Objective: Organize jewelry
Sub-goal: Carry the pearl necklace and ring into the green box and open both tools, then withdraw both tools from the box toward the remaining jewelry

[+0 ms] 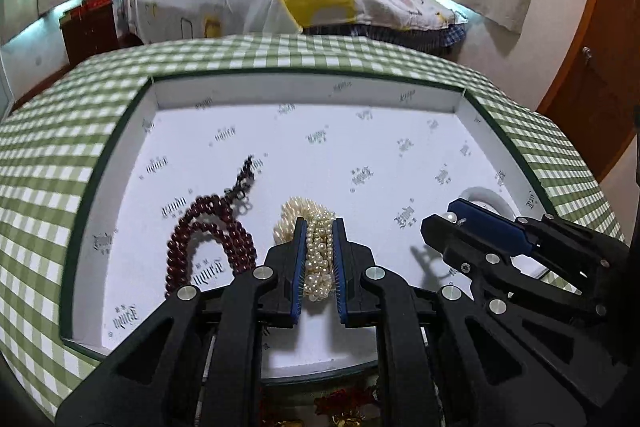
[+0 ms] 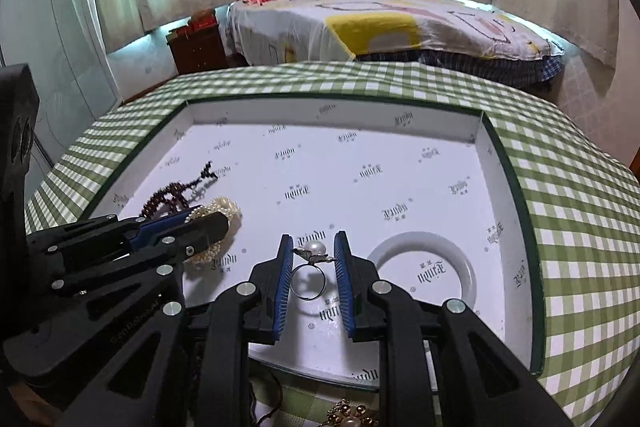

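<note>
- A green-and-white checked tablecloth (image 1: 60,155) fills mid-frame.
- A bed with a white patterned cover (image 2: 400,27) lies beyond, upper centre.
- A dark wooden nightstand (image 2: 196,47) stands at its left.

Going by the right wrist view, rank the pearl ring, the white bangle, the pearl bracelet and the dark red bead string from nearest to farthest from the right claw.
From the right claw:
1. Pearl ring, between its fingers.
2. White bangle, just to its right.
3. Pearl bracelet, to the left, in the left claw.
4. Dark red bead string, farthest left, behind the bracelet.
</note>
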Demonstrator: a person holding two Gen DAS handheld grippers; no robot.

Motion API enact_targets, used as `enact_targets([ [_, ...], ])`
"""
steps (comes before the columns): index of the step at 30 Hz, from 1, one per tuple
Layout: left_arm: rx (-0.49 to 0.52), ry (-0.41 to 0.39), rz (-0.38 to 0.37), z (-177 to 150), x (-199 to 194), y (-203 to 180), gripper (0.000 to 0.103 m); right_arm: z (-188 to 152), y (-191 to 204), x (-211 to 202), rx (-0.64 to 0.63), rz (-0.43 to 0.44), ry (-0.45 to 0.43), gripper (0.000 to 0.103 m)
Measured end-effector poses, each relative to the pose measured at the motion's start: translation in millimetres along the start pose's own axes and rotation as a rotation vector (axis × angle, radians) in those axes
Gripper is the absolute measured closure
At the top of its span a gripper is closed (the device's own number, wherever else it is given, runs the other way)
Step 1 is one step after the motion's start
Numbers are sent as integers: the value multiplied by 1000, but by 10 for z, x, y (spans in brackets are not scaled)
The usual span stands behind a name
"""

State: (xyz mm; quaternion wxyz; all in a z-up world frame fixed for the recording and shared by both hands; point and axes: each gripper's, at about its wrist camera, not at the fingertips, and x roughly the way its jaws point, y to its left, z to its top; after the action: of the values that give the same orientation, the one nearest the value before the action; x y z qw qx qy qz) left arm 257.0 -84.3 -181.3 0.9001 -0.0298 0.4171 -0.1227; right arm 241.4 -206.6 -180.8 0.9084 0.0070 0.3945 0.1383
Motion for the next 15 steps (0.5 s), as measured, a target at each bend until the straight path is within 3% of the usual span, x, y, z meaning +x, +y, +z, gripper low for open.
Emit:
enact_targets([
  [4,-16,10,-13,9,25,19,87,5,-24,18,10,6,14,69],
  [8,-12,12,-15,21,33,-3,85,-1,-68,1,24,3,11,66],
  [15,-32,-9,-14,15,-28,34,57,-25,-115,-105,38,-14,-12,63],
])
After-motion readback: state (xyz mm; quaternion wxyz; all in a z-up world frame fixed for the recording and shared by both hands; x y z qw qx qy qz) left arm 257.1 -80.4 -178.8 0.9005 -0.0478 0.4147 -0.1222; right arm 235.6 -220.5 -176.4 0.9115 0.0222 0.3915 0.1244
